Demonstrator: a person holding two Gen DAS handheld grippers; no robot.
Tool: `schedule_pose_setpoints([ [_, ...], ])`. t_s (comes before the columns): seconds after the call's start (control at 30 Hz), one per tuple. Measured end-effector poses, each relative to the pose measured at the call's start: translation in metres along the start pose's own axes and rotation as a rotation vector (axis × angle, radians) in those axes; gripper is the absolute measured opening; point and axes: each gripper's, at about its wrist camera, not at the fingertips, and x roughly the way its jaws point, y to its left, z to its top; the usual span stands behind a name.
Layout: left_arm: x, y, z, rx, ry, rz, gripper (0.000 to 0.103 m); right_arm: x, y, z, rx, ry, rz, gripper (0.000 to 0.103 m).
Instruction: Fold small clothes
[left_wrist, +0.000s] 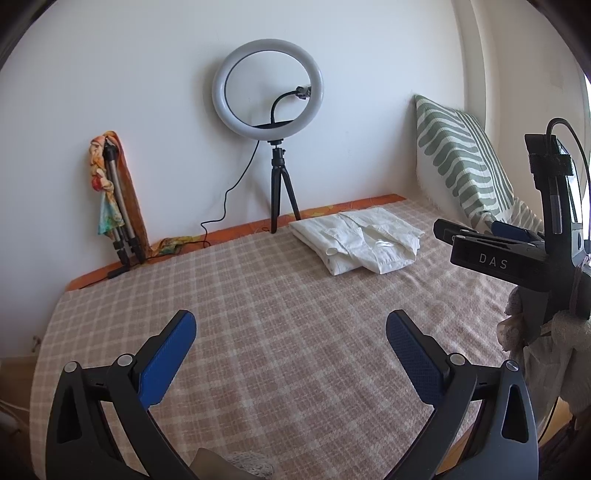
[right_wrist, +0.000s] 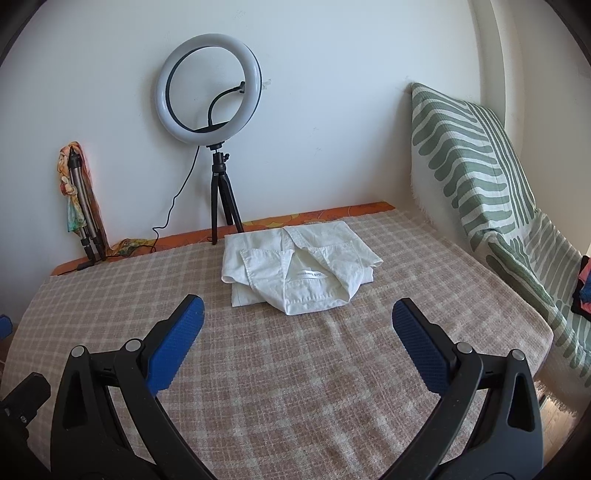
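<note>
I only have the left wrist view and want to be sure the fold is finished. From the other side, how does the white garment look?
Observer: The white garment lies folded on the checked blanket, collar toward the camera, a small label showing.
Operator: Is the right gripper touching it?
Observer: No. The right gripper is open, its tips short of the garment's near edge.
Operator: Anything to the right that I'm missing?
Observer: Past the striped cushion, some dark and red items sit at the far right edge; too cropped to identify.

Bare checked blanket (right_wrist: 295, 387) lies open up to the folded shirt (right_wrist: 295, 269); ring light (right_wrist: 210, 92) stands behind it
</note>
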Motion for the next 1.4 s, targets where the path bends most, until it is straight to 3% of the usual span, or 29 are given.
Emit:
schedule_pose_setpoints([
  [1.4, -0.001, 0.001, -0.003, -0.003, 0.016, 0.013, 0.102, 0.012, -0.008, -0.01, 0.132, 0.021, 0.053, 0.103],
])
